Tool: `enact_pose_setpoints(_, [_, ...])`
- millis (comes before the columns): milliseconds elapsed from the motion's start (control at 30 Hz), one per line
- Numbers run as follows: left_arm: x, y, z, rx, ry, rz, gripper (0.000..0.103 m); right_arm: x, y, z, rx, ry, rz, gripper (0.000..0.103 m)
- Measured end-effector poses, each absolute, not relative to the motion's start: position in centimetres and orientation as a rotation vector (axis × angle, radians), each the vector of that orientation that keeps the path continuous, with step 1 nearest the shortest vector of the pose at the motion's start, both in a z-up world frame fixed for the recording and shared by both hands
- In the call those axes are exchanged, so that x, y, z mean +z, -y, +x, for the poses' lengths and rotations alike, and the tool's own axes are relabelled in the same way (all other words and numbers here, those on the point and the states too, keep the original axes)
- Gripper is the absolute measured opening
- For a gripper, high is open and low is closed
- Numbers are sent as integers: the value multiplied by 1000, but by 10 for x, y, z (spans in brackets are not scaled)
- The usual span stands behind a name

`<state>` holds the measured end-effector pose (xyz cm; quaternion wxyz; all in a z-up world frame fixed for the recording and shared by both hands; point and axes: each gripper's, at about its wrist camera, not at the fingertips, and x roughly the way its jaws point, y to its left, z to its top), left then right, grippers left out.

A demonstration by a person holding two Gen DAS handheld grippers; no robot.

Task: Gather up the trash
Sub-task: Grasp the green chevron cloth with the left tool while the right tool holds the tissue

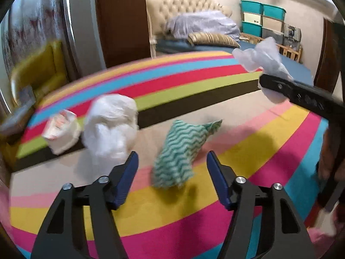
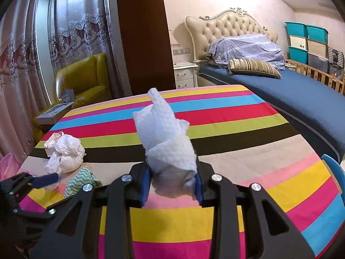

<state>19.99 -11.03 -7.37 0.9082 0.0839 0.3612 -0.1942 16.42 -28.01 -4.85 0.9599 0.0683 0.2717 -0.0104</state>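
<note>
A green-and-white wavy cloth (image 1: 179,153) lies crumpled on the striped tablecloth (image 1: 172,205). My left gripper (image 1: 172,170) is open just in front of it, a blue pad on either side of the cloth's near end, neither pressing it. To the cloth's left sit a crumpled white plastic bag (image 1: 112,125) and a small white wrapper with red print (image 1: 62,129). My right gripper (image 2: 172,185) is shut on a wad of white paper towel (image 2: 168,138) held above the table. The right wrist view shows the cloth (image 2: 79,181), the bag (image 2: 69,153) and my left gripper (image 2: 46,180) at lower left.
A yellow armchair (image 2: 82,79) with a box stands beyond the table's far left. A bed (image 2: 280,86) and stacked storage bins (image 2: 306,41) lie to the right. A blue chair edge (image 2: 333,164) and a pink bag (image 2: 8,166) flank the table.
</note>
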Motion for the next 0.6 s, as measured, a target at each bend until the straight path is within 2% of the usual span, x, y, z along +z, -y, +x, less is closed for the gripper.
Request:
enact_pose_setpoints(100, [-76,121,212,-375,-760,217,60,-49,279,164,-15,-549,135,32])
enact_pose_setpoints(133, [-77,123,216,-376,-767,223,56,-49,279,163,-13,-547,135,32])
enact_pose_setpoints(167, [-78,124,217,-375,-777,228,52,-49,280,163,-11,-546,135,32])
enact_pose_setpoints(200, [-80,125,217,-375,-788,234,41,-49,280,163,-8,-547,137,32])
enact_pose_setpoints(300, [-78,122,208,-361,-768,228,25,-49,282,162,-3,-545,143,32])
enact_pose_setpoints(600, [-65,73,151,-258,-605,165,25,-48,276,164,1,-546,110,32])
